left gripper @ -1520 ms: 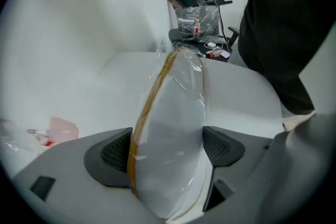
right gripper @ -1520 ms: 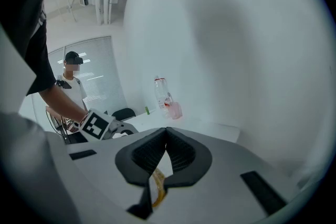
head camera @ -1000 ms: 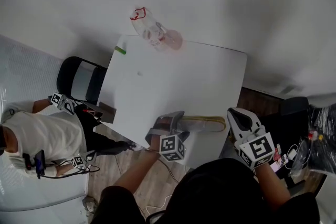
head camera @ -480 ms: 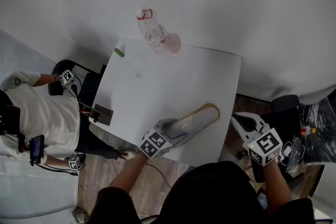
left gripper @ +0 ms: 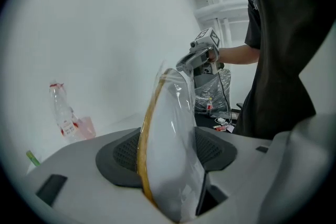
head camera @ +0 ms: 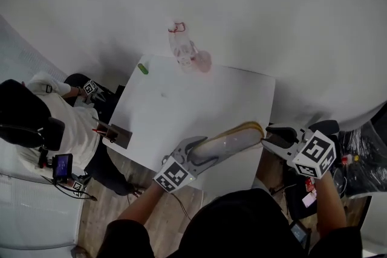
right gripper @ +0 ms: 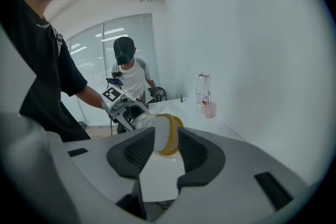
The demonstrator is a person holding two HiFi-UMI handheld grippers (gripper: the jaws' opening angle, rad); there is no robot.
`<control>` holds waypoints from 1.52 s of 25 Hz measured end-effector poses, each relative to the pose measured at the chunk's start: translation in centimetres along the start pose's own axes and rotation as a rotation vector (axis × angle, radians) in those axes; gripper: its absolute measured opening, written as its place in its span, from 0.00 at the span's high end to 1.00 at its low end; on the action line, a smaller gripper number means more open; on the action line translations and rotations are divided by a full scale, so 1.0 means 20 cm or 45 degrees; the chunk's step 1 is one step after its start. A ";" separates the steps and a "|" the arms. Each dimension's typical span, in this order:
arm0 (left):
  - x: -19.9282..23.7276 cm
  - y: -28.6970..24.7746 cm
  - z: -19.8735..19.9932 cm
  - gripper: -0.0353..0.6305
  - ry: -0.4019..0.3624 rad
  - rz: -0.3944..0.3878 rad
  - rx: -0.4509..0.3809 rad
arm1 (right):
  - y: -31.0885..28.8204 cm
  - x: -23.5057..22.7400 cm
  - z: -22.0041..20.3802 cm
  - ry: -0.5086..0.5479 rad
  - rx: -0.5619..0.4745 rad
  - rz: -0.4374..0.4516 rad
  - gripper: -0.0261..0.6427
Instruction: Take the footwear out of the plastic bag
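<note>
Footwear (head camera: 228, 141) in plastic bag (left gripper: 181, 113) spanning between your grippers above table (head camera: 181, 99). Left gripper (head camera: 195, 151) pinching one end; right gripper (head camera: 271, 137) jaws opening around other end, long axis pointing straight at it.

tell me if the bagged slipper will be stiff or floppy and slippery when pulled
Probably fairly stiff: the bagged slipper juts out straight from the left tongs, held by one end. Likely slippery: its glossy plastic bag wrinkles loosely, so it may slide off. The right tongs are opening with the toe between them.
</note>
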State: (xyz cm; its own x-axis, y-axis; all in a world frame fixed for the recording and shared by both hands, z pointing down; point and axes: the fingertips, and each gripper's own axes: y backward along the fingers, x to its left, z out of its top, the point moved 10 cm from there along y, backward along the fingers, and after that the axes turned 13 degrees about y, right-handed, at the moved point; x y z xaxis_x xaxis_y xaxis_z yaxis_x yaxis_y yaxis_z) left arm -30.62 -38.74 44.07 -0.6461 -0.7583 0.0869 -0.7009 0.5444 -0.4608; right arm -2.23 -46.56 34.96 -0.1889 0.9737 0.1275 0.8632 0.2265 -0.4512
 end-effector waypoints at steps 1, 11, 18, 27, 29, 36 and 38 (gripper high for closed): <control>-0.01 0.01 0.02 0.49 -0.024 -0.002 -0.027 | 0.00 -0.01 0.02 0.007 0.016 0.018 0.71; -0.06 0.08 0.11 0.49 -0.190 -0.034 -0.183 | 0.05 -0.04 0.13 0.030 0.075 0.165 0.70; -0.10 0.05 0.14 0.50 -0.234 -0.087 -0.231 | 0.06 -0.06 0.12 0.092 0.149 0.211 0.70; -0.13 -0.02 0.11 0.56 -0.298 -0.082 -0.146 | 0.05 -0.02 0.07 0.161 0.191 0.358 0.81; -0.14 -0.03 0.11 0.57 -0.302 -0.098 -0.152 | 0.05 -0.03 0.04 0.171 0.218 0.342 0.75; -0.18 -0.06 0.12 0.62 -0.298 -0.195 -0.167 | 0.12 -0.01 0.03 0.321 0.209 0.299 0.74; -0.18 -0.05 0.13 0.63 -0.301 -0.223 -0.166 | 0.13 0.01 0.06 0.385 0.221 0.285 0.73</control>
State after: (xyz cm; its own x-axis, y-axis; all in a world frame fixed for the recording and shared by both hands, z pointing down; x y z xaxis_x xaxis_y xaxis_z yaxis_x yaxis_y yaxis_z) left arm -26.83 -37.47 41.99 -0.4349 -0.8985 -0.0596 -0.8379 0.4280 -0.3388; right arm -0.56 -45.77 32.82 0.1631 0.9540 0.2514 0.7704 0.0360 -0.6365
